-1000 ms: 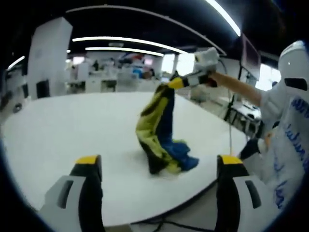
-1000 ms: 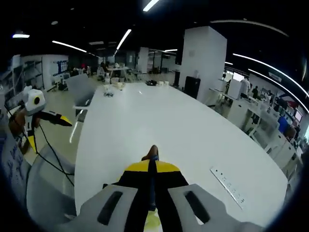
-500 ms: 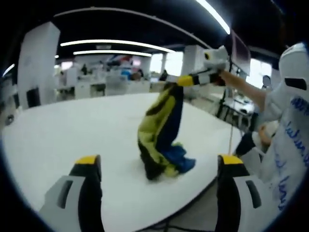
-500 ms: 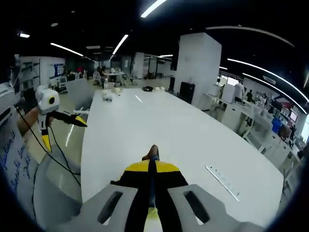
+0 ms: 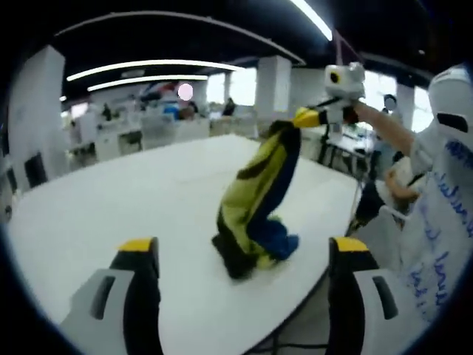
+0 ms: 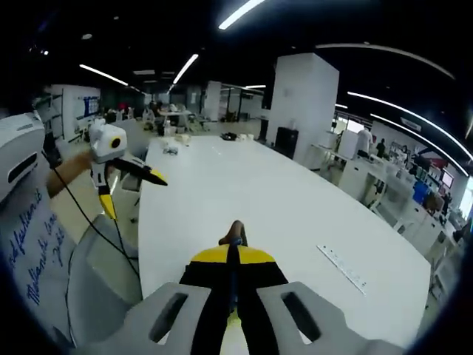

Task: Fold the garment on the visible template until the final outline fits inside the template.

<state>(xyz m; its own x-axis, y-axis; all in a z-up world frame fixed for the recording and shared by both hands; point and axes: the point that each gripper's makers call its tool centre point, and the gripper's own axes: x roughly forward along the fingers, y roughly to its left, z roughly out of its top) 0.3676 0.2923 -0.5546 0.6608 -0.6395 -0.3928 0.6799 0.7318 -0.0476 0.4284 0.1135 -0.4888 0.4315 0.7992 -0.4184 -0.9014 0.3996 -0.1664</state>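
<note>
**Garment lifted off the table, fold not yet begun**

An open-plan office with strip lights and white pillars surrounds a large white round-edged table.

In the left gripper view, the left gripper stands released, its two yellow-tipped jaws wide apart with nothing between them, low over the near table edge. Ahead of it and to its right, the right gripper is clenched on the top of a yellow, black and blue fabric garment, which hangs from it in a twisted column with its lower end bunched on the table. Compared with a second ago, the held end sits higher and further to the right of the left jaws, and more of the cloth is stretched upward; the heap stays on the surface. A person's white sleeve with blue writing fills the far right.

In the right gripper view, the right gripper's jaws are pressed together on a strip of the cloth, a small fold poking out beyond the tips. The left gripper appears up and to the left, nearer the table edge than before. A grey strip lies on the table to the right.

No template outline can be made out on the table. I judge the garment is being shaken out; spreading it flat still lies ahead.
</note>
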